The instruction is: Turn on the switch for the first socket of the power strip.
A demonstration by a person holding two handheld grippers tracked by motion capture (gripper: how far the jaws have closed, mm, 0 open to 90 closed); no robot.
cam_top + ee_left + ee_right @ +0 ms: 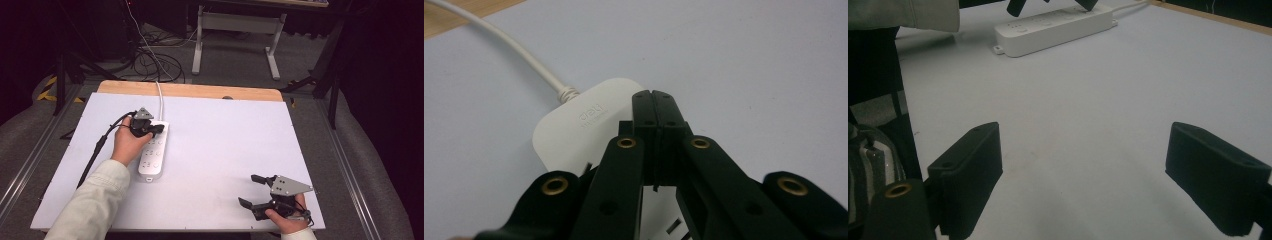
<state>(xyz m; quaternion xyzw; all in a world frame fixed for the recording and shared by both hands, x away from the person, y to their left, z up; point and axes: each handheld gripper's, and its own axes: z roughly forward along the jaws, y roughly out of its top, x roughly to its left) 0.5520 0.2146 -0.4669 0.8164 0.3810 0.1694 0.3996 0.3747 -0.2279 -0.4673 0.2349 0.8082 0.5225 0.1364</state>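
A white power strip (154, 155) lies on the white table (225, 135), left of centre, and its white cable (160, 95) runs off the far edge. My left gripper (161, 129) is over the strip's cable end, jaws shut together with nothing between them. In the left gripper view the closed tips (655, 95) sit just above the strip's rounded end (584, 120), beside the cable (509, 42); whether they touch it I cannot tell. My right gripper (249, 190) stands open near the front right edge, nothing between its pads (973, 165). The right gripper view has the strip (1053, 27) far off.
A wooden strip (200, 91) borders the table's far edge. Behind it, loose cables (150, 60) lie on the floor next to a white desk frame (235, 30). A pale sleeve (95, 200) crosses the table's front left.
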